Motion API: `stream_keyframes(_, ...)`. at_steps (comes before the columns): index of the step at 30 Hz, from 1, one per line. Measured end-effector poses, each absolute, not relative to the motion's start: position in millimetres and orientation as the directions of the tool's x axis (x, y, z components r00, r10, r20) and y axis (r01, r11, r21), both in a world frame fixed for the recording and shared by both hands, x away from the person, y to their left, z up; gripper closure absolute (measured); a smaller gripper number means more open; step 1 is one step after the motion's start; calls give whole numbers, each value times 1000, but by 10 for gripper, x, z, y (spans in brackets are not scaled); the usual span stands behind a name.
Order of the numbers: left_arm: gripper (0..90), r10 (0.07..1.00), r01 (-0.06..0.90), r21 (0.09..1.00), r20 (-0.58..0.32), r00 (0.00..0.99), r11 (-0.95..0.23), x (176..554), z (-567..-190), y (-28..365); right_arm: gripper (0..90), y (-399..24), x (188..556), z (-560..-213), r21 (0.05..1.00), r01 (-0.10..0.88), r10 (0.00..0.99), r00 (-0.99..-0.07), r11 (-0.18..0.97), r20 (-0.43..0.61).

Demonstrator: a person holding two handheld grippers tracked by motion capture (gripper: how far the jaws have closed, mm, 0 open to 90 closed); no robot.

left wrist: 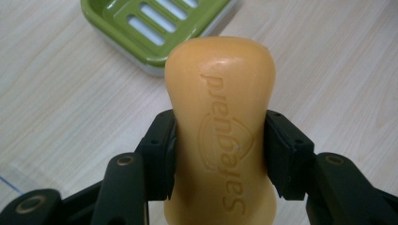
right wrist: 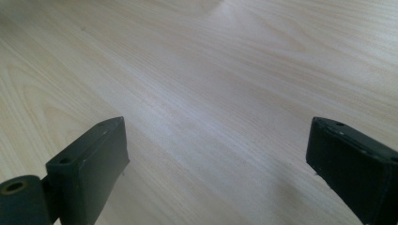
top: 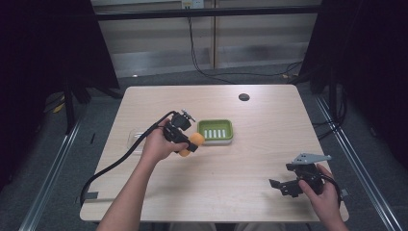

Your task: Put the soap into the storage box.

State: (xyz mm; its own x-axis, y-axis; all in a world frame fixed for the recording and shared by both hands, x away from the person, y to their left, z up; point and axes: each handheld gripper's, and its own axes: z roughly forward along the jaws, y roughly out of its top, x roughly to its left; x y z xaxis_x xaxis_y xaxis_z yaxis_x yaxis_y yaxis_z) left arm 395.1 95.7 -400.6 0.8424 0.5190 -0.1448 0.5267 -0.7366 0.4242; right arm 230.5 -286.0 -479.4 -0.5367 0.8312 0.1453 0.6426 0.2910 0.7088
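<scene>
An orange bar of soap (left wrist: pixel 220 122) with embossed lettering is clamped across its waist by my left gripper (left wrist: pixel 219 150), whose two black pads press on its sides. In the high view that left gripper (top: pixel 191 143) holds the soap (top: pixel 192 142) above the table, just left of a green slatted soap dish (top: pixel 215 130). The dish (left wrist: pixel 155 28) lies beyond the soap's tip in the left gripper view. My right gripper (top: pixel 284 186) rests low at the table's front right, its jaws wide apart with bare wood between them (right wrist: pixel 218 154).
A clear flat plastic lid (top: pixel 133 139) lies on the table behind the left hand. A dark round hole (top: pixel 244 97) sits near the far edge. The left gripper's black cable (top: pixel 120 161) trails off the front left corner of the wooden table (top: pixel 231 178).
</scene>
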Motion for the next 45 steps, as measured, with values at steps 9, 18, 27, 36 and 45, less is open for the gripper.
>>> stream_keyframes(9,498,523,528,427,-139,841,-734,4024,-4036,890,56,-2844,2302,-4799,706,645,829,-540,293,149)
stream_keyframes(18,498,513,520,427,-141,846,-740,4115,-4023,861,57,-2831,2304,-4800,705,644,825,-544,297,149)
stream_keyframes(27,498,517,522,435,-142,844,-734,4164,-4021,769,56,-2824,2312,-4813,705,641,820,-553,304,148)
stream_keyframes(36,499,523,527,451,-146,840,-721,4253,-4030,686,56,-2822,2308,-4815,702,646,822,-548,299,154)
stream_keyframes(45,499,525,526,464,-146,839,-712,4334,-4058,616,57,-2811,2312,-4827,702,645,817,-554,302,158)
